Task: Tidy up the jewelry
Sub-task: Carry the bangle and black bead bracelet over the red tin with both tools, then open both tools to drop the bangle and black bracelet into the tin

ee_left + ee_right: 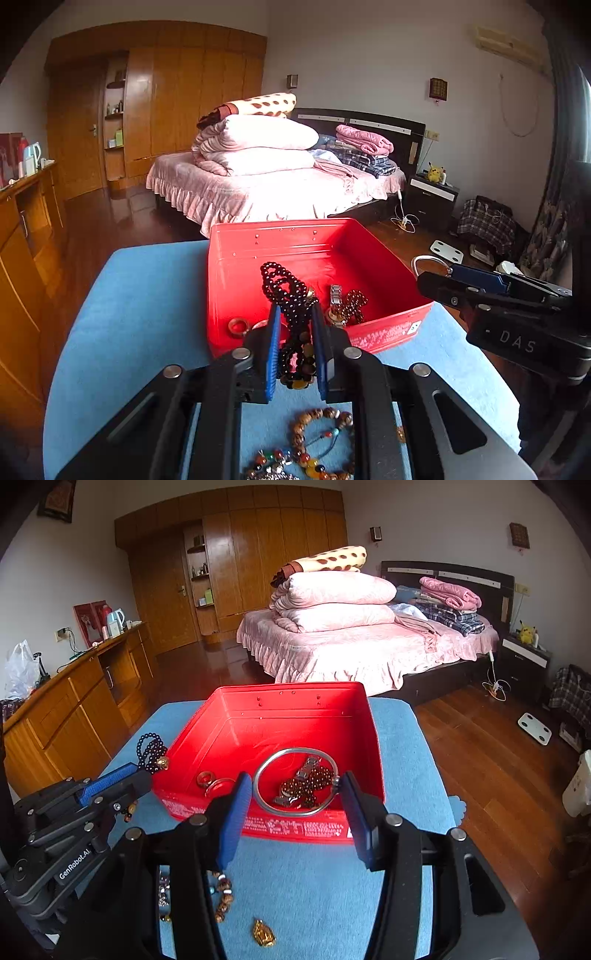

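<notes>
My left gripper point(296, 317) is shut on a long string of dark beads point(284, 288), which loops up above the blue pads and hangs down between them. It is held over the near wall of an open red box point(314, 240) on a blue cloth. In the right wrist view my right gripper point(295, 797) is shut on a silver bangle point(295, 813), its pads pressing on both sides of the hoop above the red box point(288, 705). On the box floor lie a metal watch point(308, 768), a reddish bead bracelet point(321, 781) and a red ring point(204, 778).
On the blue cloth point(314, 886) near me lie a gold pendant point(264, 932), a wooden bead bracelet point(321, 415) and coloured beads point(306, 461). A bed point(369, 646) stands beyond the table, wooden cabinets point(74, 709) to the left, wooden floor to the right.
</notes>
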